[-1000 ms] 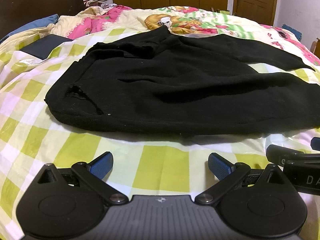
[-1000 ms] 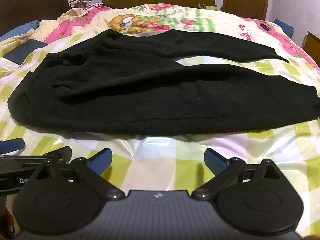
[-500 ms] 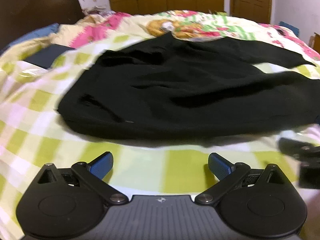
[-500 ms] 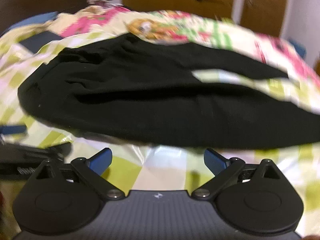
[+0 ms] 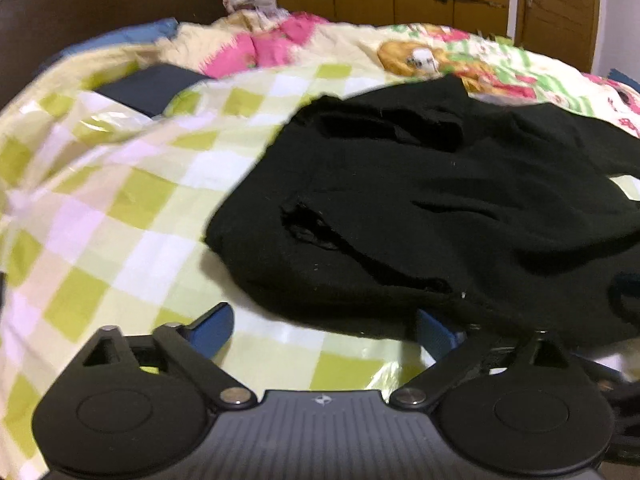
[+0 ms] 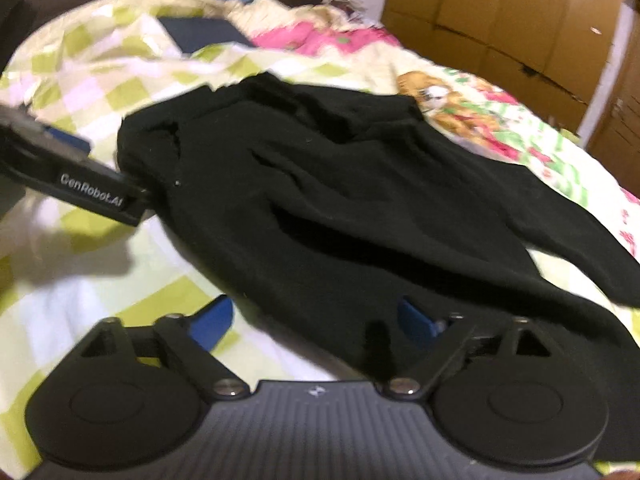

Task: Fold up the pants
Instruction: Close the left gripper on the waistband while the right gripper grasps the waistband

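Black pants (image 5: 440,220) lie spread on the checked bedspread (image 5: 132,200), waist end at the left, legs running off to the right. My left gripper (image 5: 324,330) is open at the near waist edge, its right pad (image 5: 436,332) against the cloth. In the right wrist view the pants (image 6: 360,200) fill the middle. My right gripper (image 6: 314,322) is tilted and its jaws are closing, with the near hem between them and the pads not pressing on it. The left gripper (image 6: 80,188) shows there at the waist corner.
A dark flat cushion (image 5: 148,88) and a blue pillow lie near the brown headboard (image 5: 100,12) at the back left. A cartoon-print quilt (image 5: 440,60) covers the far bed. Wooden wardrobes (image 6: 500,12) stand behind.
Both grippers have slid left and forward to the waist end of the pants. The right gripper has rolled, its fingers now stand closer together, and the hem lies between them.
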`<state>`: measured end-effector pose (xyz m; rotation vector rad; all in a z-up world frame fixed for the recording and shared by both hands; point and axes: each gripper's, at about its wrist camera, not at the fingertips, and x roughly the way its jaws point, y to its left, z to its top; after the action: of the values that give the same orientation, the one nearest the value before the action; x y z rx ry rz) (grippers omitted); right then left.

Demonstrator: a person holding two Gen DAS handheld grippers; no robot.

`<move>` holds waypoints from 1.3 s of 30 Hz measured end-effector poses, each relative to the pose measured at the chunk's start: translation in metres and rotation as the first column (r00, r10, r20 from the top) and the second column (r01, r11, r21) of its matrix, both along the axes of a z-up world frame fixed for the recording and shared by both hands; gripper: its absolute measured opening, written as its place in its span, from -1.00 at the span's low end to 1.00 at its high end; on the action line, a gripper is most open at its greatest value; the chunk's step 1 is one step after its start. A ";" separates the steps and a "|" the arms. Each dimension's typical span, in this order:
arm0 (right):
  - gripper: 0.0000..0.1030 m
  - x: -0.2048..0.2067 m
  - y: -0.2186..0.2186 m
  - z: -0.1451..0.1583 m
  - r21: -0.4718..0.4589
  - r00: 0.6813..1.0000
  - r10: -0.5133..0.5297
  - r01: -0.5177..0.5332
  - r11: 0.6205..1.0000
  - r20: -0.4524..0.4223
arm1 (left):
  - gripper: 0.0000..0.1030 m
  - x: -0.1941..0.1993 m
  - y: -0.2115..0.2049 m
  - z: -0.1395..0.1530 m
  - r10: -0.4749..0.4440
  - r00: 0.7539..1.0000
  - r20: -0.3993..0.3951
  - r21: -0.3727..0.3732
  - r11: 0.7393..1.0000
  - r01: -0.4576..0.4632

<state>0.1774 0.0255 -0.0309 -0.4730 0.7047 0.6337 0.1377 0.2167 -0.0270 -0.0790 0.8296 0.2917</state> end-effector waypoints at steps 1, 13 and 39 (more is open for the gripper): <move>0.45 0.006 0.002 -0.002 0.008 1.000 0.003 -0.003 1.000 -0.009 | 0.90 0.004 0.002 -0.002 -0.001 1.000 -0.001 -0.016 1.000 0.001; -0.81 0.012 0.025 0.003 0.038 0.996 0.025 -0.022 0.999 -0.087 | -0.13 0.000 0.028 0.005 -0.018 0.998 0.062 -0.121 0.992 0.026; -0.36 -0.050 -0.044 0.040 0.193 0.971 -0.159 0.193 0.962 -0.179 | -0.53 -0.054 -0.004 0.043 -0.093 0.990 0.110 0.024 0.996 0.091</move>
<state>0.1276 -0.0189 0.0088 -0.1615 0.8146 0.5745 0.0836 0.2124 0.0165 -0.0386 0.7177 0.2062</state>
